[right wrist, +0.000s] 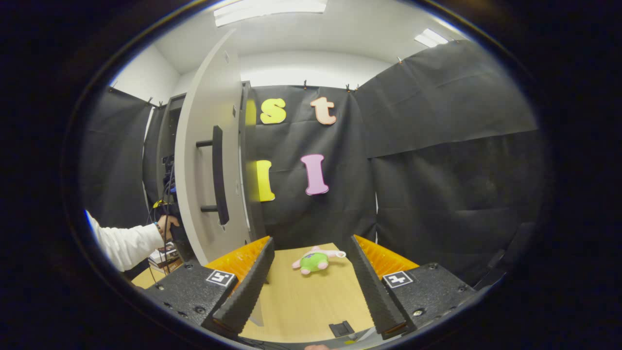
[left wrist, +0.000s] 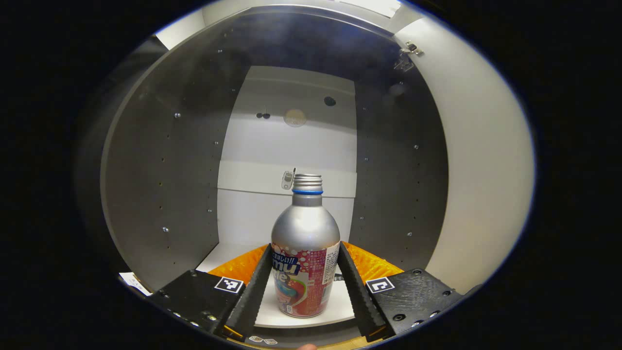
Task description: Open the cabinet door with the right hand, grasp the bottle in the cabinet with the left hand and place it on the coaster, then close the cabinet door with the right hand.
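In the left gripper view a silver bottle (left wrist: 306,253) with a red label and no cap stands upright on the white shelf (left wrist: 301,316) inside the cabinet. My left gripper (left wrist: 304,248) is around it, and both black fingers (left wrist: 255,291) lie against its sides at label height. In the right gripper view the cabinet door (right wrist: 199,165) is swung open at the left, its black bar handle (right wrist: 218,175) facing me. My right gripper (right wrist: 311,248) hangs open above the wooden table (right wrist: 311,301), to the right of the door, holding nothing.
Grey side walls (left wrist: 160,184) and a white back panel (left wrist: 286,146) box in the bottle. A sleeved arm (right wrist: 126,243) reaches into the cabinet at the left. A small green and pink plush toy (right wrist: 315,260) lies on the table. A small black object (right wrist: 344,328) sits near the table's front edge.
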`<state>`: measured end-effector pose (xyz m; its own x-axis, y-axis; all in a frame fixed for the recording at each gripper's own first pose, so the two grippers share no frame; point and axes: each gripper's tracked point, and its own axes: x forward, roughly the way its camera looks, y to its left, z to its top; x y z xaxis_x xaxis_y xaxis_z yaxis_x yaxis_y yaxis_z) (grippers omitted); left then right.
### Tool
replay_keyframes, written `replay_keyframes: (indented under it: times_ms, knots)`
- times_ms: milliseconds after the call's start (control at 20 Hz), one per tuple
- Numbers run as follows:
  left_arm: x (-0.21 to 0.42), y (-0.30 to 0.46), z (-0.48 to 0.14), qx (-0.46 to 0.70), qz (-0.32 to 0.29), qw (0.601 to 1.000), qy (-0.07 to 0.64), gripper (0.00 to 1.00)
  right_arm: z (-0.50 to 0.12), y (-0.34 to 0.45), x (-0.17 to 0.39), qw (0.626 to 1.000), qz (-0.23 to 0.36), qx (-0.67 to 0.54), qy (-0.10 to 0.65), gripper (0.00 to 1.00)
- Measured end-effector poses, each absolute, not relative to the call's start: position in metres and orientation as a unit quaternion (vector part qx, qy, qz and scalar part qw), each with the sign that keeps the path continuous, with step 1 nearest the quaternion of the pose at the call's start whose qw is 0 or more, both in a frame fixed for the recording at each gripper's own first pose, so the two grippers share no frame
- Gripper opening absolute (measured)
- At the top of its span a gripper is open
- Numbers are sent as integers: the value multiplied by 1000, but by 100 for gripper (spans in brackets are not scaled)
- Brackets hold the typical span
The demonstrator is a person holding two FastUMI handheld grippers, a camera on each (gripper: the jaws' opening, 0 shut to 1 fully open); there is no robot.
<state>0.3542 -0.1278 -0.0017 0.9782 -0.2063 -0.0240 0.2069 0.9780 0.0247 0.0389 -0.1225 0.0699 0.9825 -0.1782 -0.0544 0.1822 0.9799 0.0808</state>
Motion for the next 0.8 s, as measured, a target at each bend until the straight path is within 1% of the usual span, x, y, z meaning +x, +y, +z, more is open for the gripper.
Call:
replay_keyframes:
  times_ms: [50,350,400,450,500,550,600,650,700,800]
  knots:
    - [346,-127,5,15,-107,994,4,76,70,-121,40,995,-86,44,25,96]
    - [284,-111,14,9,-121,992,-18,76,65,-96,55,997,-48,49,24,96]
    - [271,-105,11,9,-119,993,-18,76,65,-93,55,998,-42,49,24,99]
    - [259,-98,7,10,-117,993,-17,76,65,-89,56,998,-36,49,23,99]
    - [246,-88,1,16,-112,993,-15,76,66,-86,56,998,-32,50,22,99]
    - [233,-77,-4,22,-103,994,-15,76,66,-83,55,998,-28,51,20,96]
    - [220,-65,-10,25,-92,995,-14,76,67,-80,55,998,-24,51,19,96]
    - [206,-55,-17,27,-82,996,-12,76,66,-76,54,998,-20,51,20,99]
    - [193,-45,-25,29,-73,997,-12,76,65,-75,52,998,-17,49,20,96]
    - [167,-33,-42,35,-67,997,-8,76,65,-70,48,999,-14,46,21,96]
